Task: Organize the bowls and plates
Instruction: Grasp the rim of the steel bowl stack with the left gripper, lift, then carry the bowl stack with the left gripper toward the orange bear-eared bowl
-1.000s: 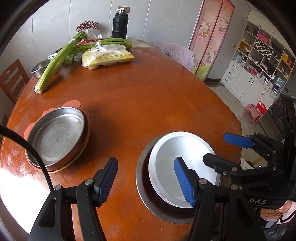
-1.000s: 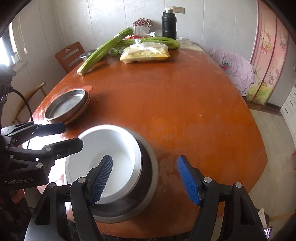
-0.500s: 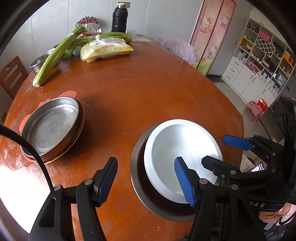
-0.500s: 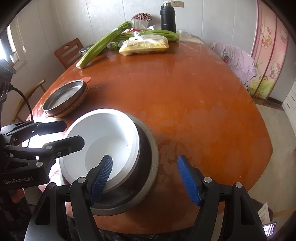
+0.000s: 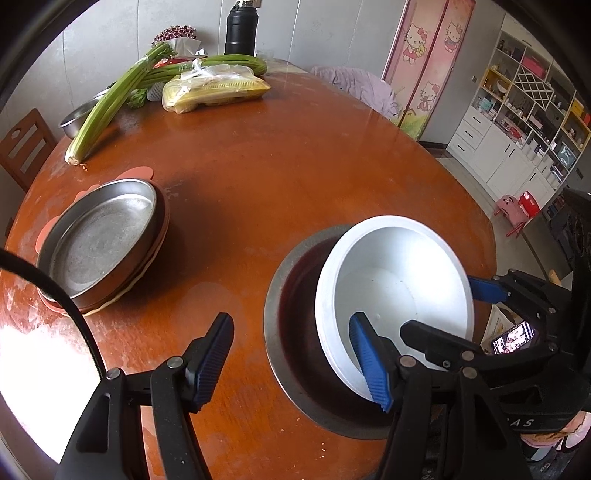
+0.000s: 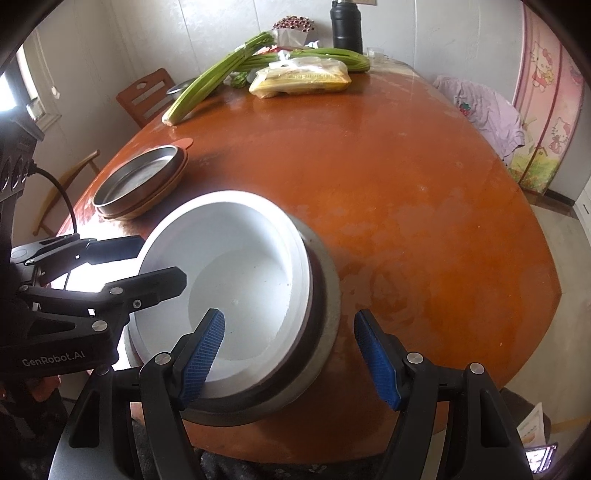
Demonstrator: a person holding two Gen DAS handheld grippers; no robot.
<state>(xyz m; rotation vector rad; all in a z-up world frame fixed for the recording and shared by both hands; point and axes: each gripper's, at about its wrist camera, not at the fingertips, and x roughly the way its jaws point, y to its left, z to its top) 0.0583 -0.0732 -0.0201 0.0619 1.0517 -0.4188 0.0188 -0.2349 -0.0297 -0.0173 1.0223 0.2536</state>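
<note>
- The round white bowl (image 6: 236,280) sits tilted inside a wider, dull steel basin (image 6: 325,295) at the near edge of the glossy orange-brown table (image 6: 424,206).
- The left hand-held gripper (image 5: 291,362) is half open, its right pad inside the bowl and its left over bare table; it seems to hold nothing.
- The right hand-held gripper (image 6: 291,354) straddles the near rims of bowl and basin, its pads apparently not pressing on them.
- A flat round steel pan (image 5: 99,240), stacked on other plates, lies well apart to the left.

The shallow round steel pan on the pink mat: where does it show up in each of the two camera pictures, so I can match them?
Left wrist view: the shallow round steel pan sits at the left edge, mid-height, stacked on other dishes.
Right wrist view: the same pan lies upper left, beyond the white round bowl.
Shared landmark: the black flask at the table's far end, top of both pictures.
</note>
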